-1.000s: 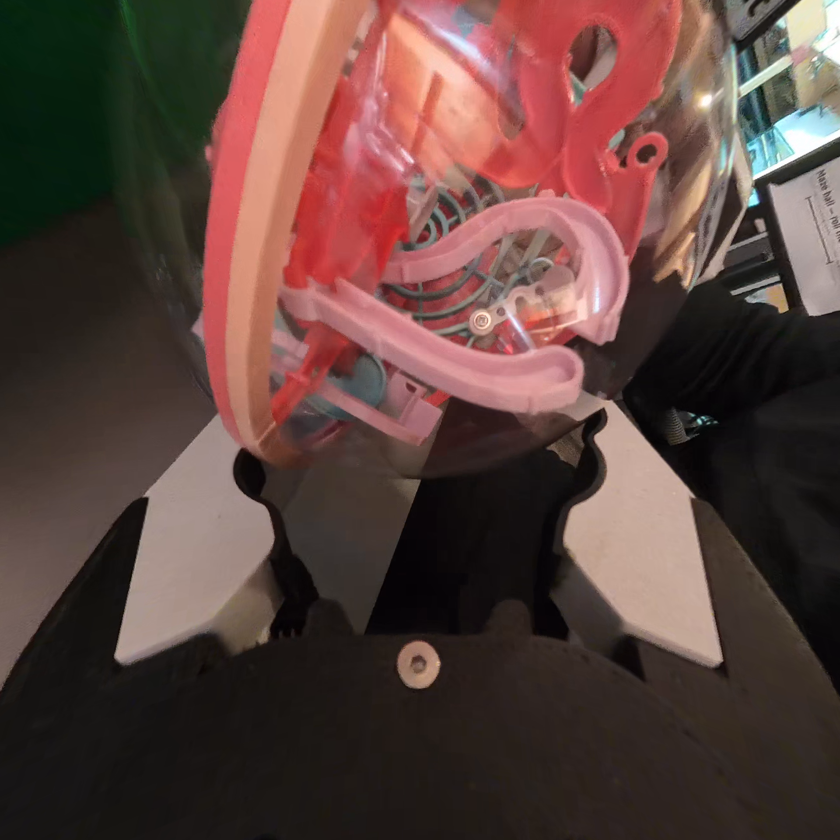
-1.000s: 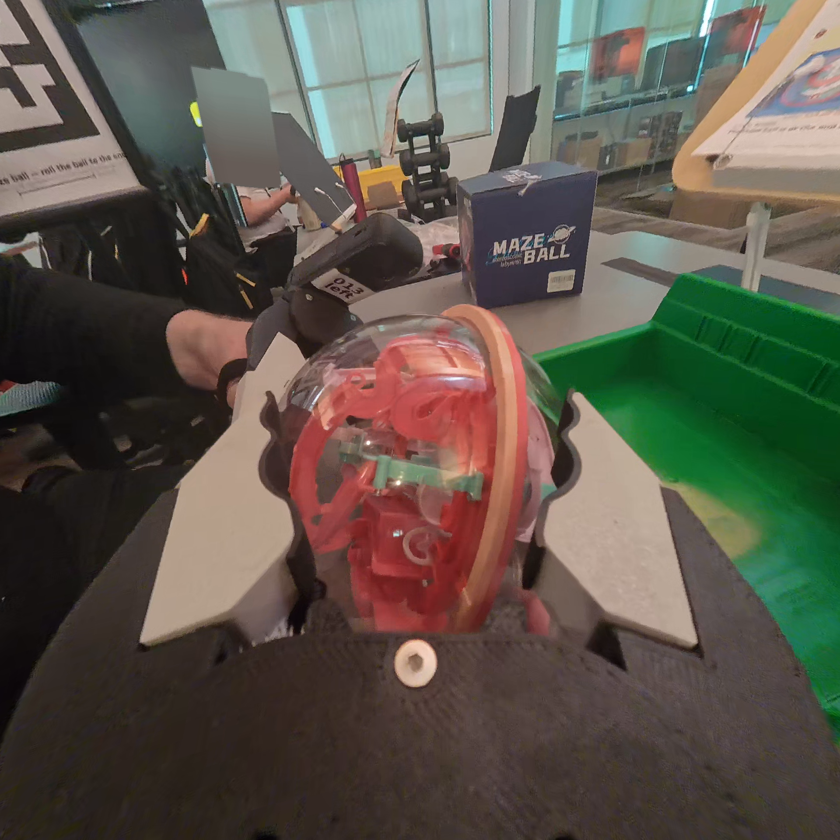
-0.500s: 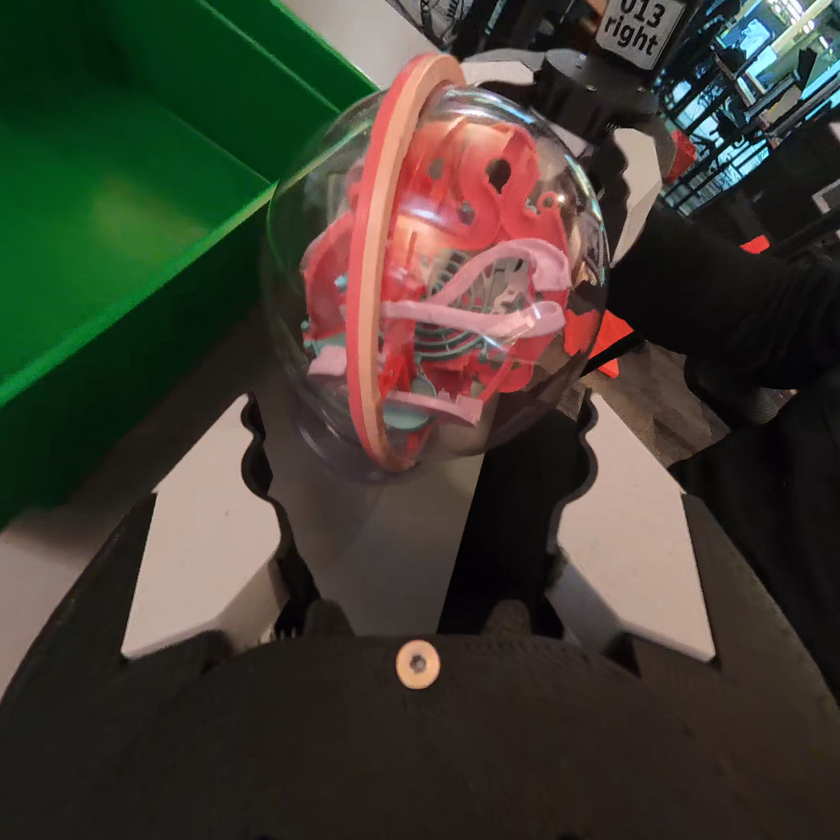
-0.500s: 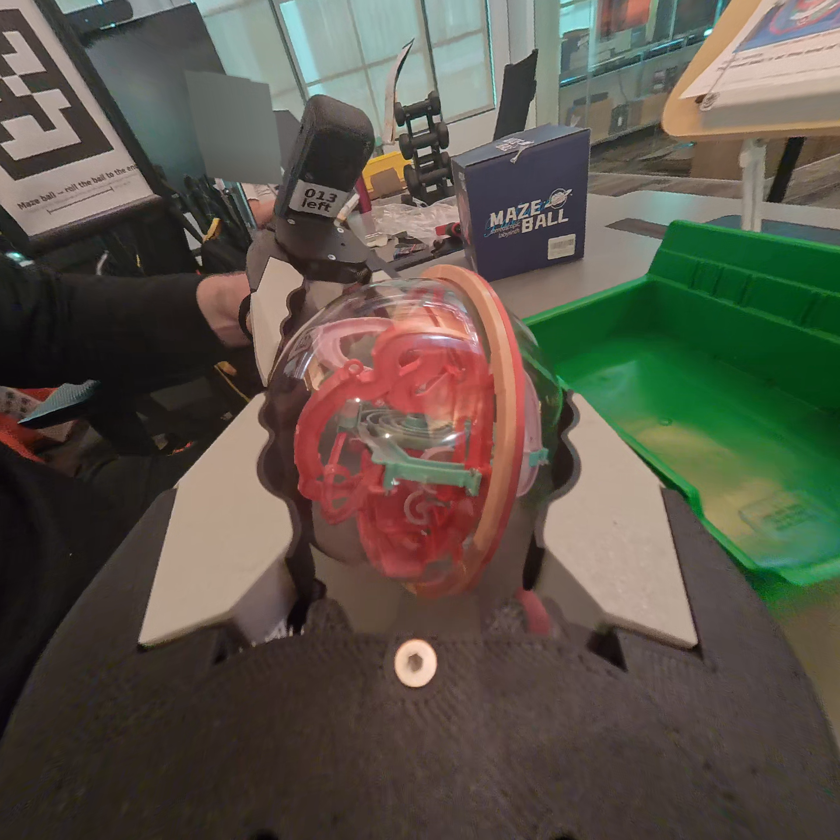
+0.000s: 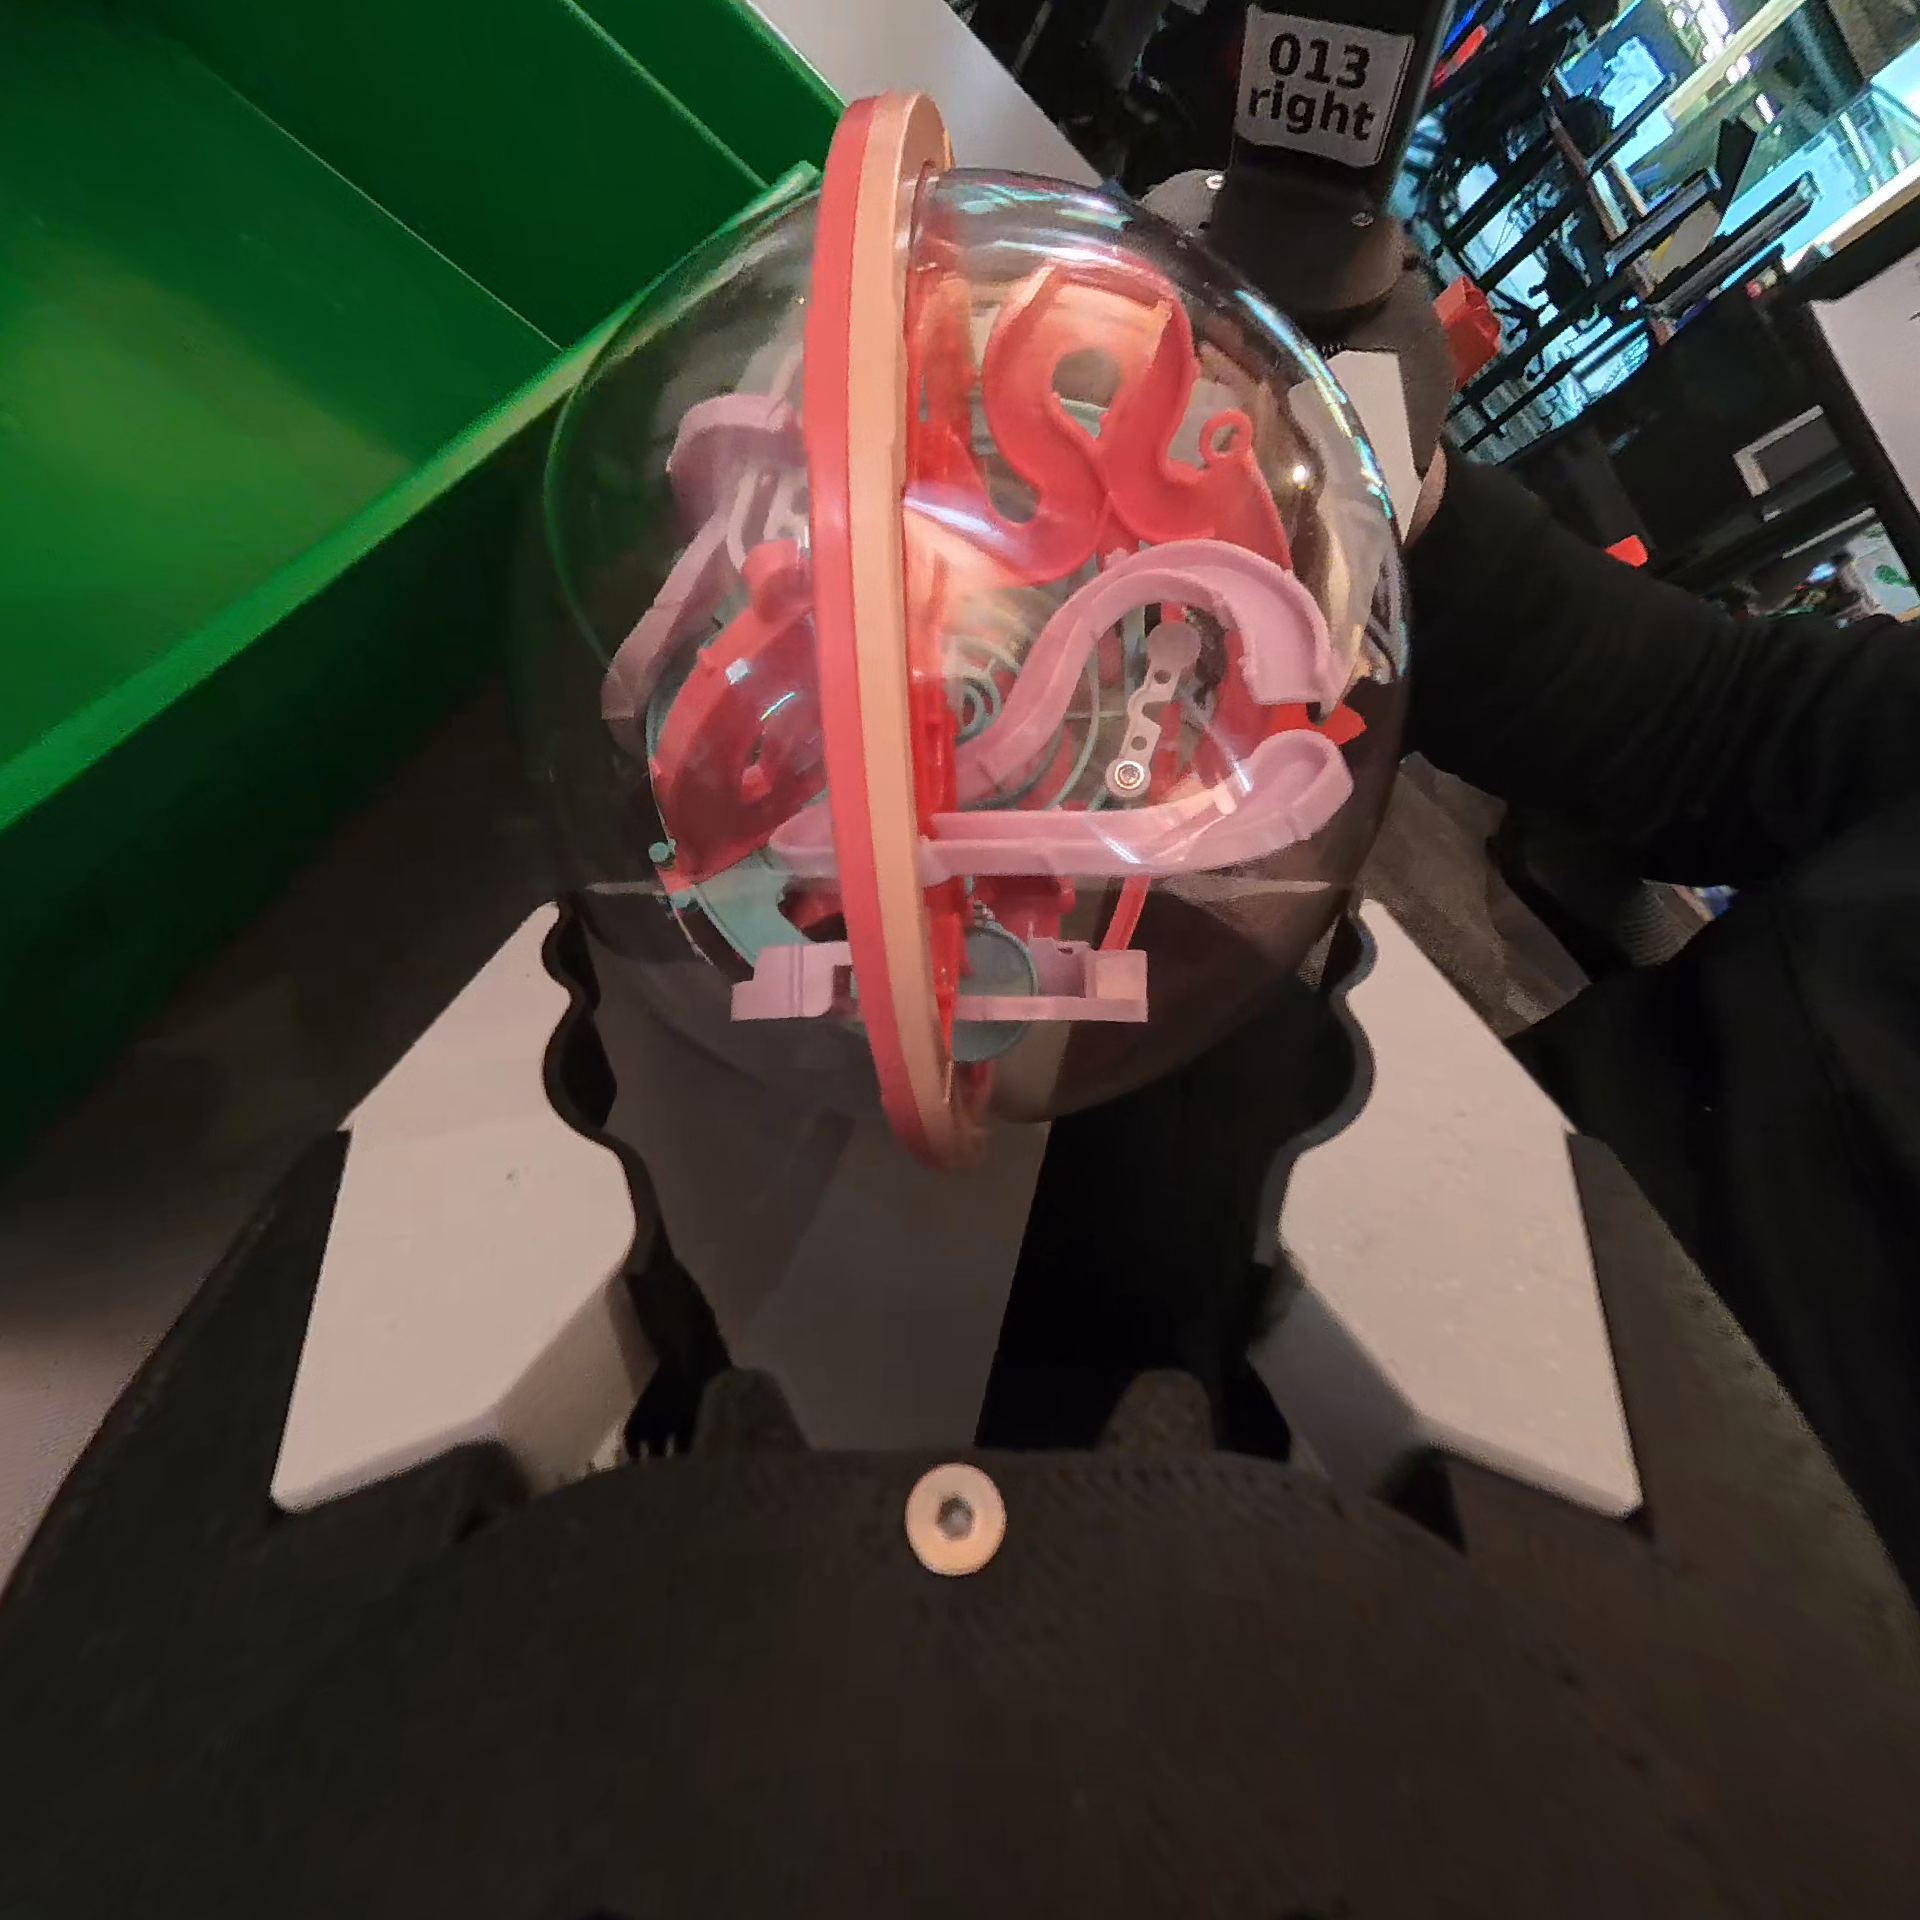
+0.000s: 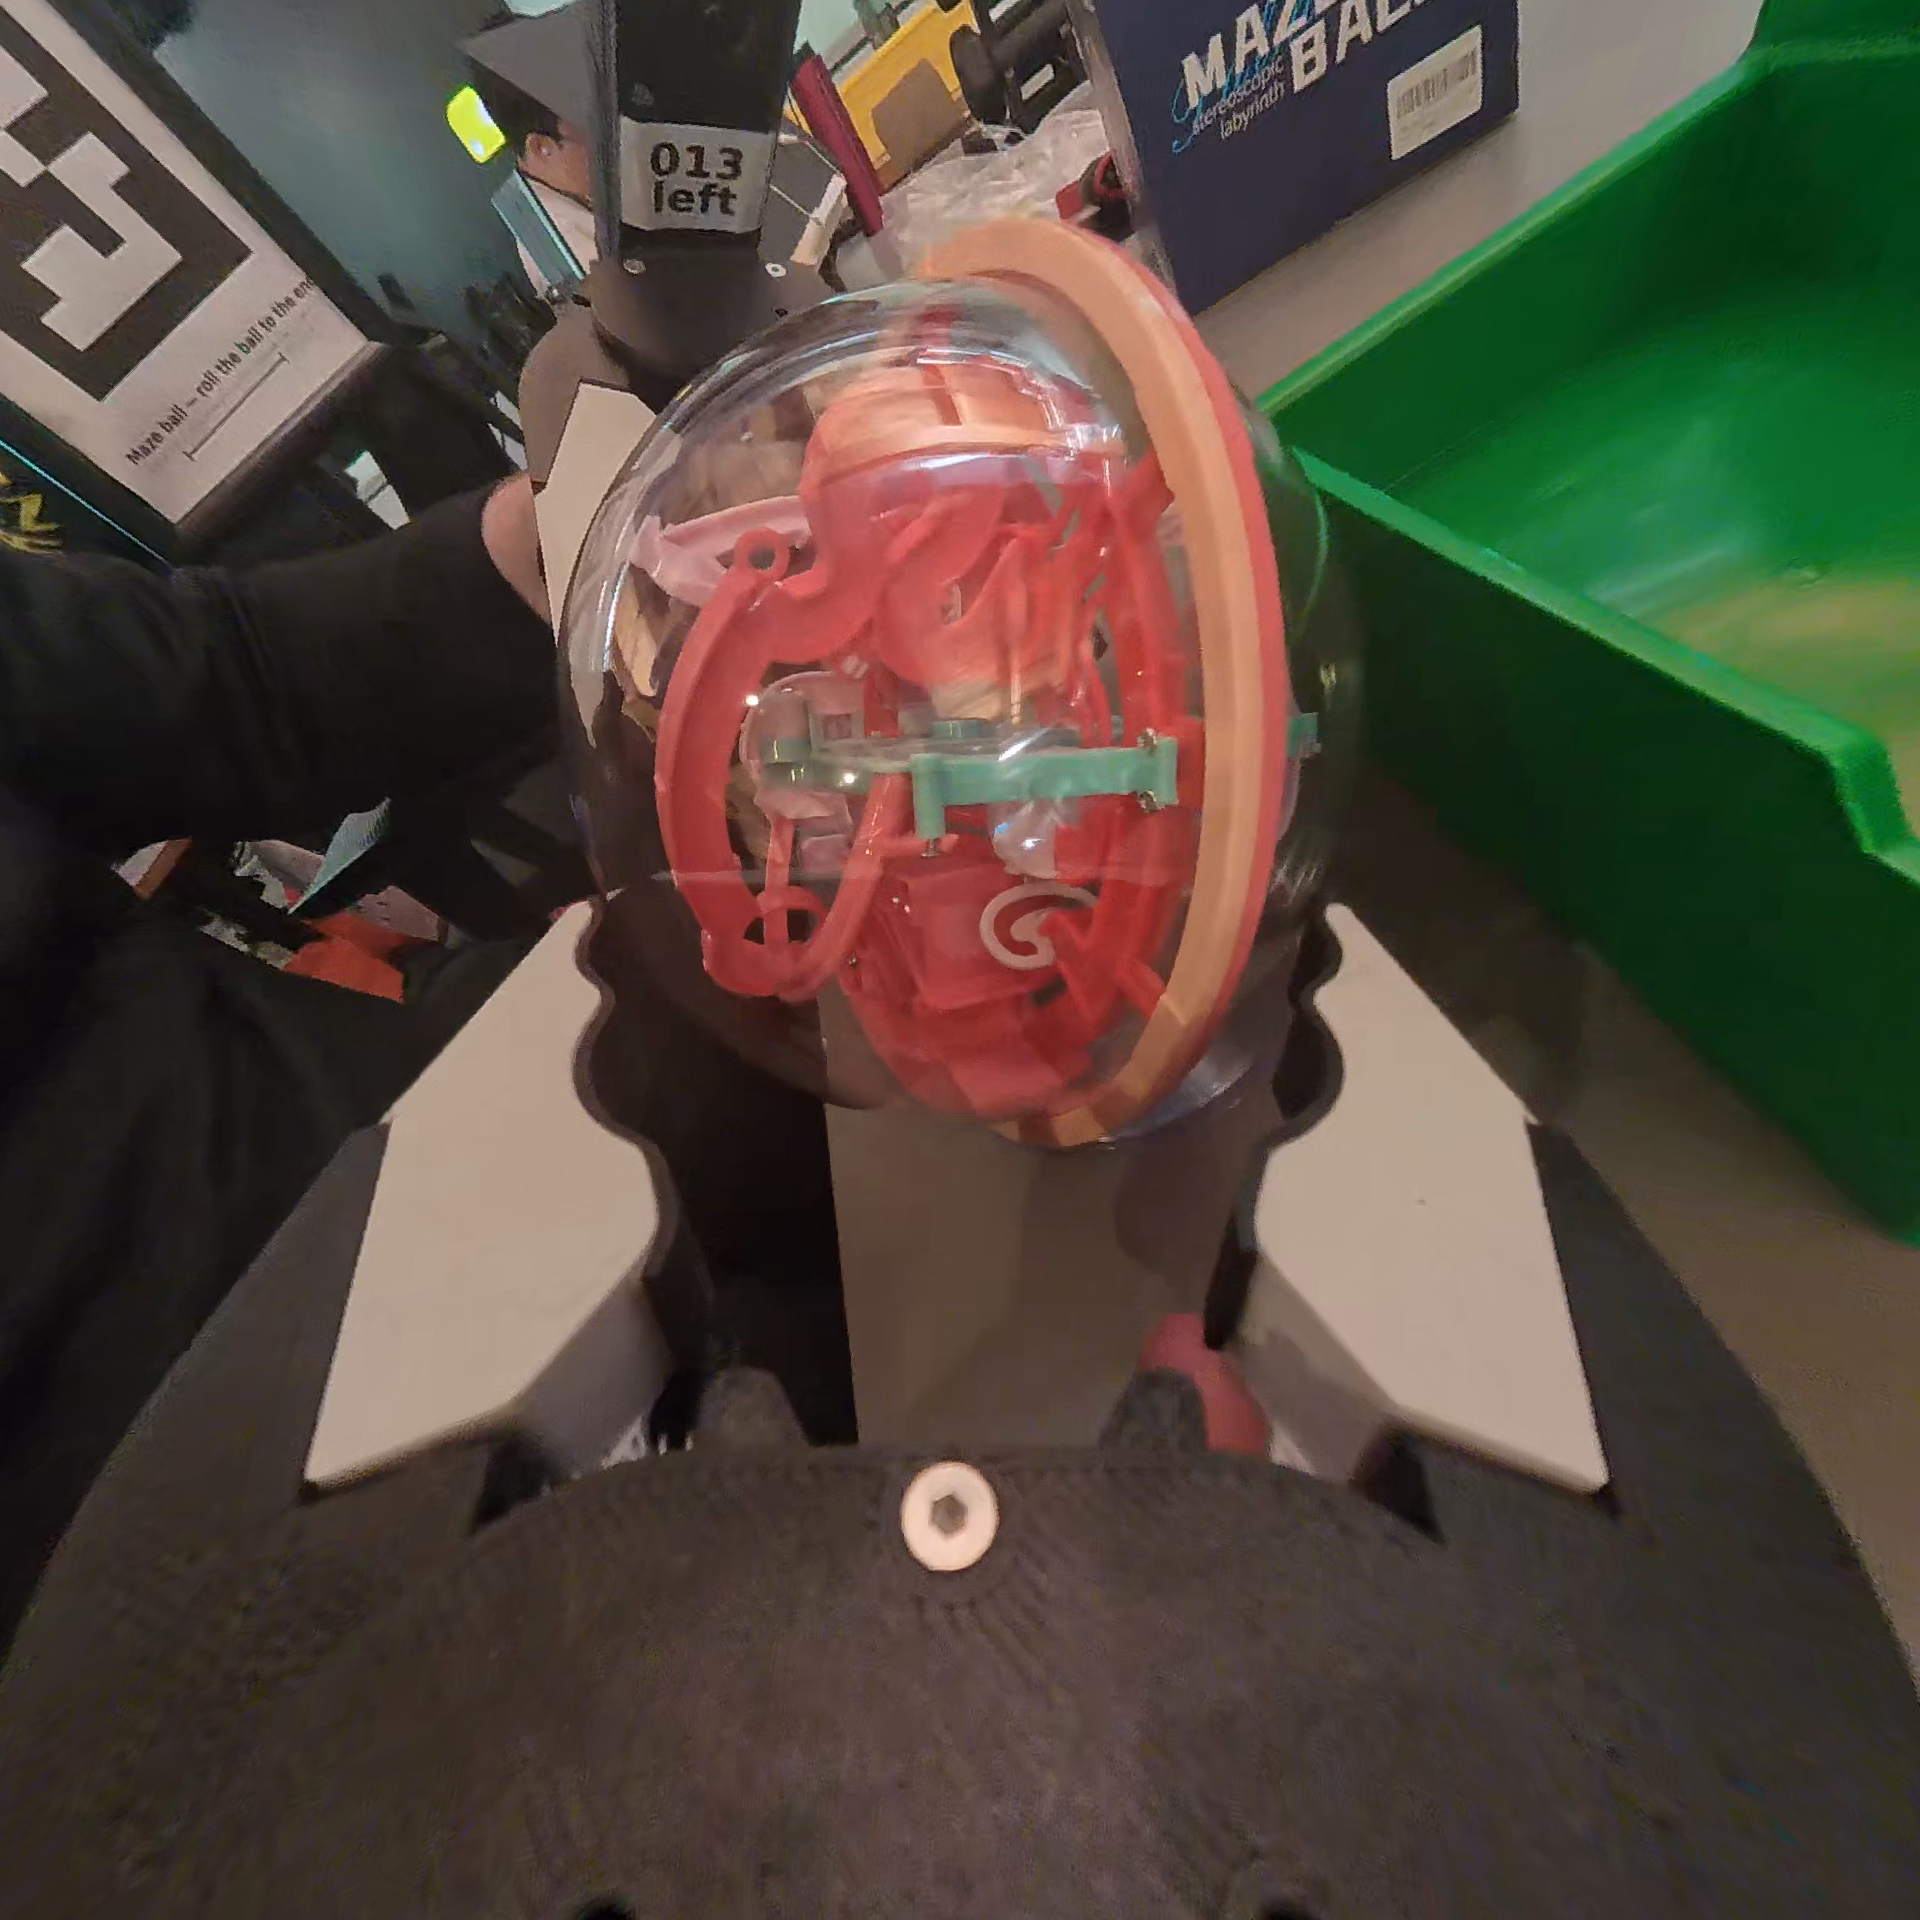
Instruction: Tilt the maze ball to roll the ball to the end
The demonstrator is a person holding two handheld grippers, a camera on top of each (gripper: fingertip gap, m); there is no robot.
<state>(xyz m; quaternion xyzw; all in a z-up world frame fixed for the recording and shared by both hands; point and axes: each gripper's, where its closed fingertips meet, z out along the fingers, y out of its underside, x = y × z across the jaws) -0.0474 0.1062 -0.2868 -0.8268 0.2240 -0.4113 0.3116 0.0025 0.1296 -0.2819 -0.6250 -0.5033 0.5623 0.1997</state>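
Maze ball (image 5: 971, 644) (image 6: 940, 675), clear sphere w/ red, pink & teal tracks inside and a red-tan equator ring (image 5: 883, 623) standing near upright, is held in the air between both grippers, above the grey table (image 6: 1039, 1247). Left gripper (image 5: 956, 997): white fingers (image 5: 457, 1226) spread wide, tips at the sphere's lower flanks; contact can't be told for sure, looks like cradling. Right gripper (image 6: 951, 987): same stance, fingers (image 6: 488, 1195) wide apart at the ball's underside, firm clamp not confirmed. Small steel ball (image 5: 1127, 774) seen near the pink track, right half of sphere in left wrist view. Each gripper shows behind the ball in the other's view, facing it; black sleeve (image 6: 260, 686) beside. Green plastic bin (image 5: 260, 416) (image 6: 1610, 520) sits close on the ring side, its rim just beside the sphere, so room that way is tight. Dark blue box (image 6: 1299, 135) stands on the table behind the bin corner. Table edge runs under the ball; floor & dark clothing beyond it on the person's side, open there. Black-white marker board (image 6: 125, 239) stands farther back, clutter around it too blurred to name.
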